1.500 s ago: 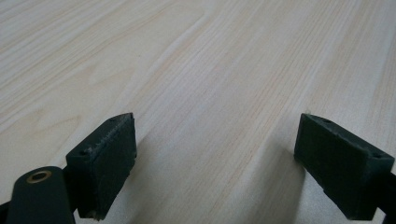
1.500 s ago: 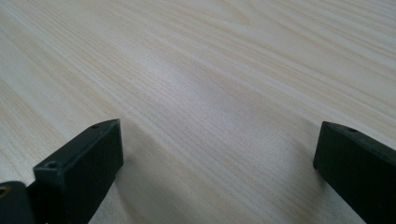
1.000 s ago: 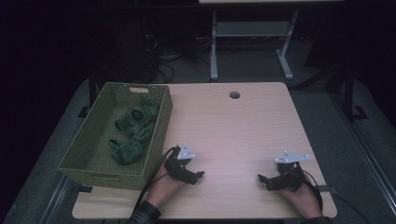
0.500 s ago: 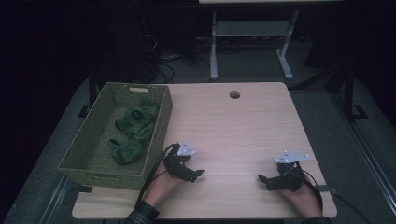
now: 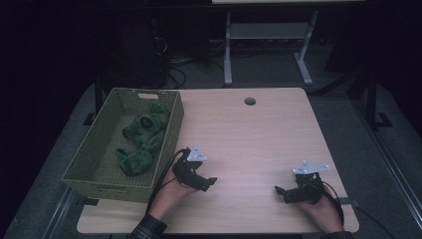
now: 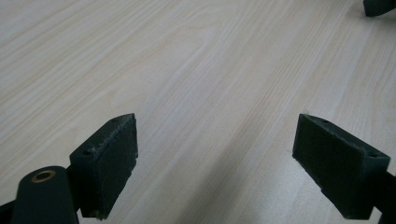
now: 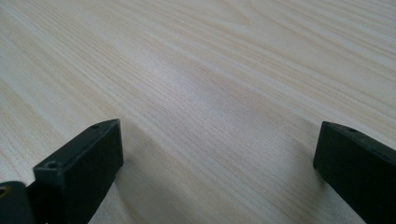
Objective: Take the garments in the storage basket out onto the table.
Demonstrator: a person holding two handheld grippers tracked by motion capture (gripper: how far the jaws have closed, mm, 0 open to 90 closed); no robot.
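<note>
On the pale wooden table (image 5: pixel 249 139), my left gripper (image 5: pixel 206 183) rests near the front edge, just right of a green woven basket (image 5: pixel 94 164), and its jaws point right. It is open over bare wood, as the left gripper view (image 6: pixel 215 126) shows. My right gripper (image 5: pixel 281 193) lies at the front right with its jaws pointing left, and it is open with nothing between them (image 7: pixel 219 128). Green soft cloth items (image 5: pixel 142 139) lie inside the basket.
A round cable hole (image 5: pixel 250 101) sits near the table's far edge. A metal stand (image 5: pixel 263 45) and cables are on the dark floor behind. A tip of the other gripper (image 6: pixel 378 5) shows in the left gripper view's top right corner.
</note>
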